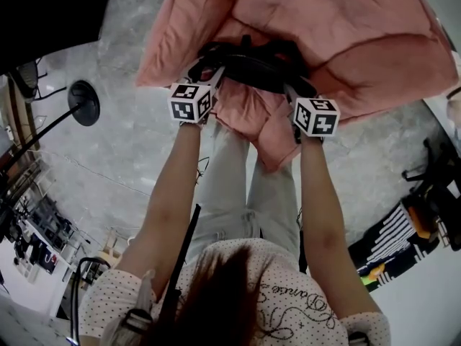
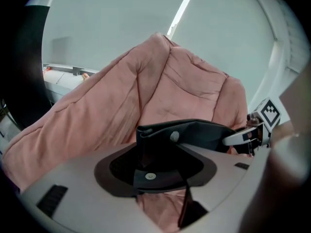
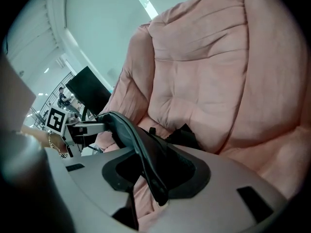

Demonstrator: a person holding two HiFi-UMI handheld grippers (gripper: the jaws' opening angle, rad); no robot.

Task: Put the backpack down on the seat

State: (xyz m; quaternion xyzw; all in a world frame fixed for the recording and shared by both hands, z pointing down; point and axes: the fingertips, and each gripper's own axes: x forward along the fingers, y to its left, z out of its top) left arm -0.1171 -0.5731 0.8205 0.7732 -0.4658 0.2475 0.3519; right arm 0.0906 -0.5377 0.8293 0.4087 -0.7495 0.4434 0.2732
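A black backpack [image 1: 252, 63] lies on the pink cushioned seat [image 1: 346, 27], in front of its padded back [image 2: 146, 91]. My left gripper [image 1: 209, 67] is at the bag's left end. In the left gripper view a black strap [image 2: 194, 132] with a metal snap lies loosely between the wide jaws of the left gripper [image 2: 155, 166], and the pads do not press on it. My right gripper [image 1: 294, 89] is at the bag's right end. There a black strap [image 3: 141, 149] drapes across the gap of the right gripper [image 3: 155, 171], with space showing beside it.
A grey marbled floor surrounds the seat. A dark chair [image 1: 50, 13] stands at the upper left, with a round black stand base [image 1: 84, 101] below it. A striped black-and-white object [image 1: 392, 240] lies at the lower right. The person's legs are close to the seat's front edge.
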